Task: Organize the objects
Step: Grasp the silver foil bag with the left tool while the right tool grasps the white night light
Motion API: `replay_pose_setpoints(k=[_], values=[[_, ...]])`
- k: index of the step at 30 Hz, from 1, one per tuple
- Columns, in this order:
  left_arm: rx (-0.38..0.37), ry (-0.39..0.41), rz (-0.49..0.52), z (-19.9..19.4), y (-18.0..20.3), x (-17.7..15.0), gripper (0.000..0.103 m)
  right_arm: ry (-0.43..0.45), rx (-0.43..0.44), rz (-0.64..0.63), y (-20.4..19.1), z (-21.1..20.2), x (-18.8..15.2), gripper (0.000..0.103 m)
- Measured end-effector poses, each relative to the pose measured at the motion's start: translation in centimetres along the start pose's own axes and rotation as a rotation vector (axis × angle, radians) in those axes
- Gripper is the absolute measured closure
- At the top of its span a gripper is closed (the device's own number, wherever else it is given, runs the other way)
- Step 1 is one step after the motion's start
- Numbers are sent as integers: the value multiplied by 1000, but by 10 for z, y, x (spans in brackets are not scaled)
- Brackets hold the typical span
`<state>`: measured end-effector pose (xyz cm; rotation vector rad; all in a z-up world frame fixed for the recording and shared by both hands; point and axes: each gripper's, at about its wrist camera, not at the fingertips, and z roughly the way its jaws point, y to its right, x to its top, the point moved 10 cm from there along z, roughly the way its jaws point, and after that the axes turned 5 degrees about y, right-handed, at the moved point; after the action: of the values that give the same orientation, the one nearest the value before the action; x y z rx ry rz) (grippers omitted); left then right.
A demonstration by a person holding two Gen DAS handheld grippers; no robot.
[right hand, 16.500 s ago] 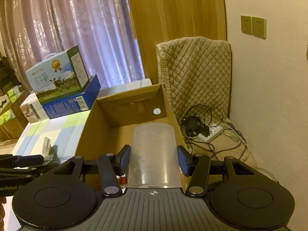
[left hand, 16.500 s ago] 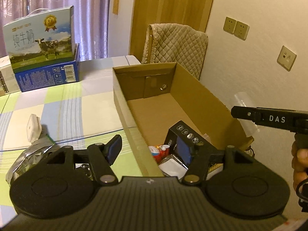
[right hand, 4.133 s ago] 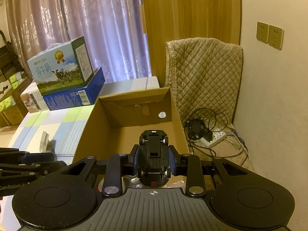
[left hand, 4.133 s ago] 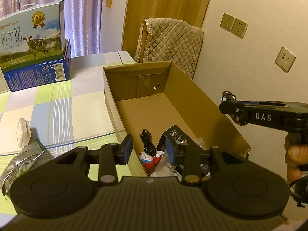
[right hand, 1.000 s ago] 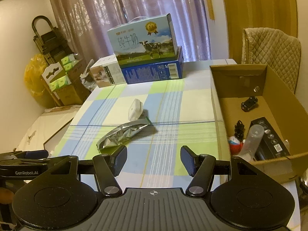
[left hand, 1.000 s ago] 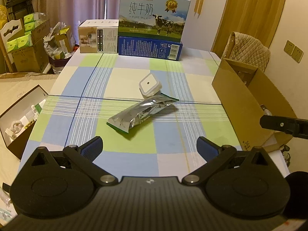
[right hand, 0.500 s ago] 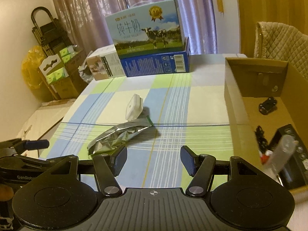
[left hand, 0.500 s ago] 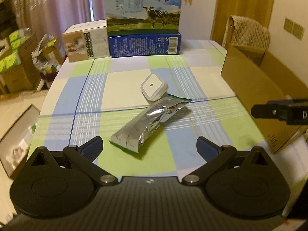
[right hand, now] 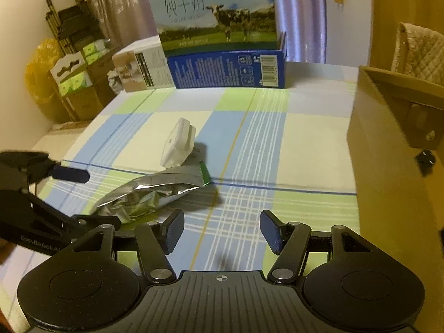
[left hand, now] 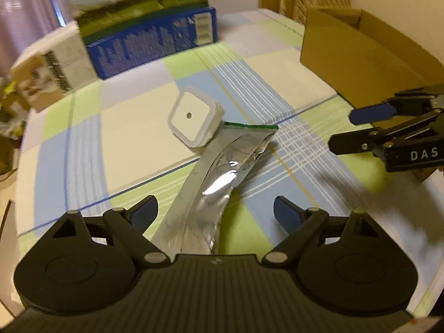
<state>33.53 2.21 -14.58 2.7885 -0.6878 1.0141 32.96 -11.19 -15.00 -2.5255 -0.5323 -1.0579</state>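
One crinkled silver foil pouch (left hand: pixel 211 177), green-edged, flat between spread left claw (left hand: pixel 215 212)

foil pouch (left hand: pixel 213 177) 1 | white plug (left hand: pixel 194 119) 1 | cardboard box (left hand: pixel 358 58) 1 | cartons (right hand: pixel 216 11) 3

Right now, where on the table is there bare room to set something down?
Bare cloth lies between the white plug and the cardboard box, and between the plug and the milk cartons. It is crowded where the foil pouch touches the plug, under the open left tongs.
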Motion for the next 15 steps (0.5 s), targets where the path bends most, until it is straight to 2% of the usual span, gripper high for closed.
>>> replay_pose_setpoints(k=[3,7,11,15], values=[[-27,-35,30,18,-5,3,19,-6,-3,-23,1,12,1,44],[-70,-94,72,39,-7,2,34,-7,-11,-32,5,21,3,44],[-96,-147,118,56,-7,0,36,-11,-11,-25,7,25,3,44],[-105,-177,117,66,-11,-1,53,-18,-9,-27,6,27,1,44]])
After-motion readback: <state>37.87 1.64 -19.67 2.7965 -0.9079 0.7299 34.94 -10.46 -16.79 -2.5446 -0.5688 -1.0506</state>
